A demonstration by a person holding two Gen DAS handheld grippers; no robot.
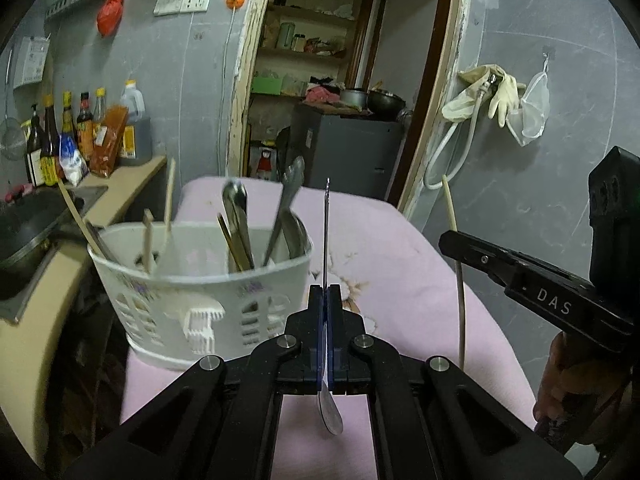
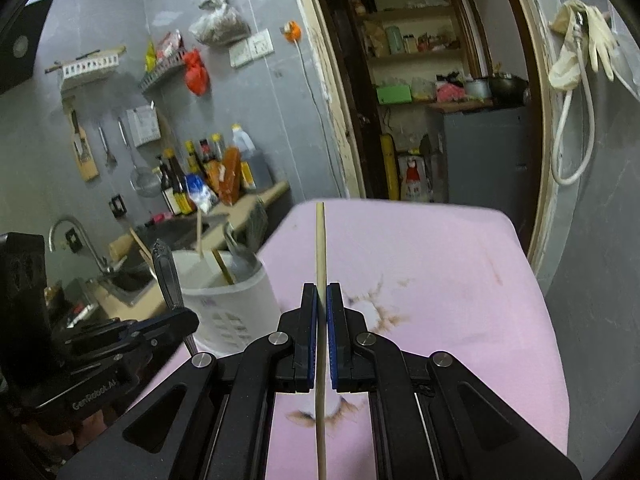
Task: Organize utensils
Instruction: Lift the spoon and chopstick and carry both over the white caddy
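Steel spoon (image 1: 327, 240) stood upright, pinched in the left claw (image 1: 325, 294), bowl hanging below the pads. Beside it, the right claw (image 2: 321, 294) was clamped on 1 wooden chopstick (image 2: 320, 248). Both hung above the pink-covered surface (image 2: 440, 264), near the white basket (image 1: 200, 296) holding spoons and chopsticks.

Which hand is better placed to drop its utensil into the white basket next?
Left. The left gripper, shut on a spoon, is right beside the utensil basket. The right gripper, shut on a chopstick, is farther off.
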